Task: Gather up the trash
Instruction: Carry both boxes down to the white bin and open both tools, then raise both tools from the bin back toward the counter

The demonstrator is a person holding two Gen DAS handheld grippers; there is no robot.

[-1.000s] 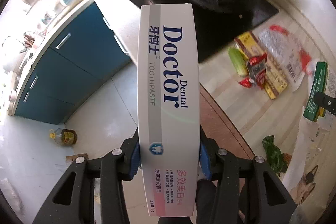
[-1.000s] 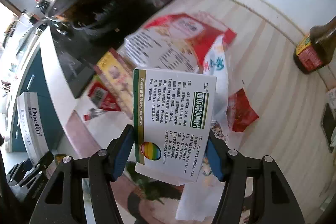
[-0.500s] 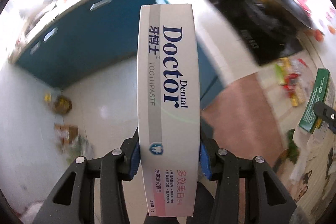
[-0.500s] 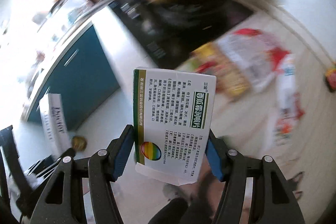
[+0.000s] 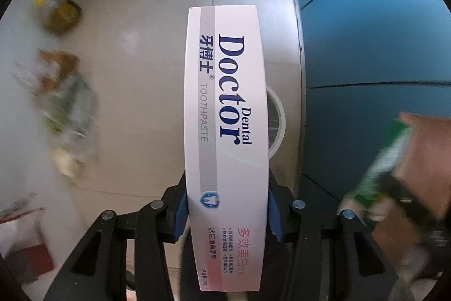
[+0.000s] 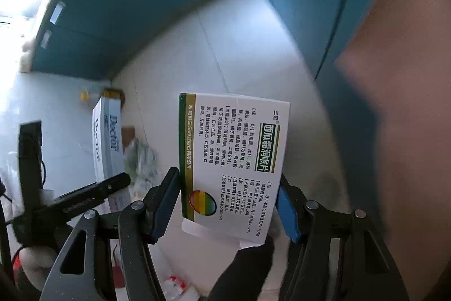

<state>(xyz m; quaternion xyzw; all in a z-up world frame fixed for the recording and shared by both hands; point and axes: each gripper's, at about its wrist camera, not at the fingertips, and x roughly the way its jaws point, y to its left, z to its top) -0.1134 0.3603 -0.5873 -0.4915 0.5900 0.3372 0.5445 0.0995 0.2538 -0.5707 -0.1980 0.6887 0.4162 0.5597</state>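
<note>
My left gripper is shut on a long white "Doctor Dental" toothpaste box, held upright over the kitchen floor. My right gripper is shut on a white and green medicine box with Chinese print. The toothpaste box and the left gripper also show at the left of the right wrist view. The medicine box appears blurred at the right edge of the left wrist view.
Blue cabinet fronts stand to the right and behind. On the pale tiled floor lie a yellow oil bottle, a clear bag of scraps and a round white rim partly hidden behind the toothpaste box.
Both grippers have swung away from the countertop and stove and now point down at the floor beside the cabinets. Each still holds its box.
</note>
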